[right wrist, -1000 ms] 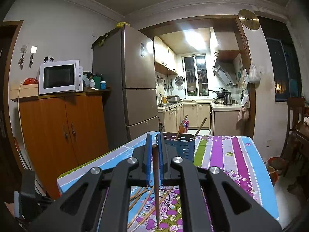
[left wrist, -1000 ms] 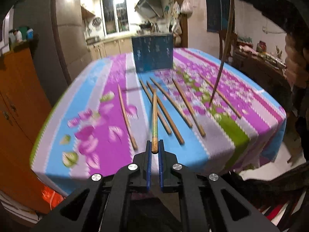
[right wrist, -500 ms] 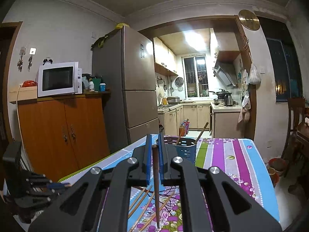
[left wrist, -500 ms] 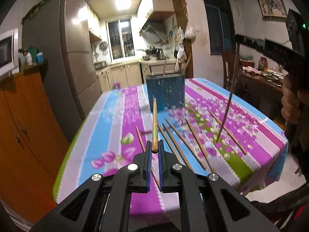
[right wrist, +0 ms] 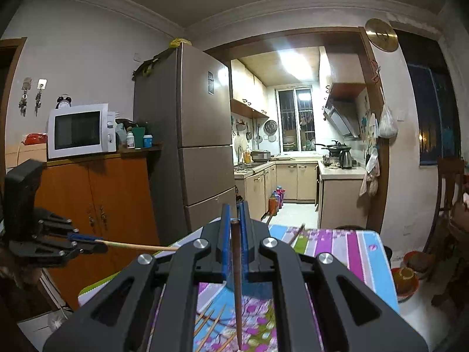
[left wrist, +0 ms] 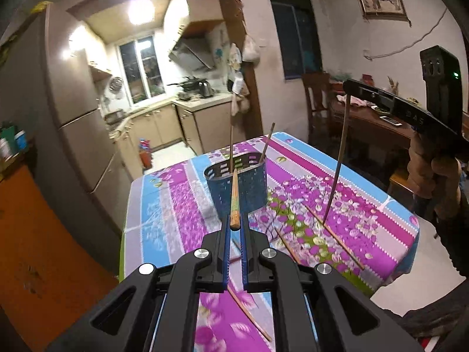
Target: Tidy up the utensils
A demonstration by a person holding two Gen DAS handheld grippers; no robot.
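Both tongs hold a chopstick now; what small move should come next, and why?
Probably carry the left tongs forward until their chopstick tips over the blue holder: it is gripped, points at the holder, and two chopsticks already stand inside.

From my left-hand camera, the holder (left wrist: pixel 237 187) stands on the table (left wrist: pixel 390 223) straight ahead, with two sticks upright in it. The chopstick (left wrist: pixel 234 202) in my left gripper (left wrist: pixel 234 228) reaches toward the holder's near rim. Loose chopsticks (left wrist: pixel 334 231) lie on the table to the holder's right and nearer me. My right gripper (left wrist: pixel 348 91) is above the table's right side, its chopstick (left wrist: pixel 337 170) hanging down. The fridge (right wrist: pixel 202 146) stands behind the table, the kitchen beyond.
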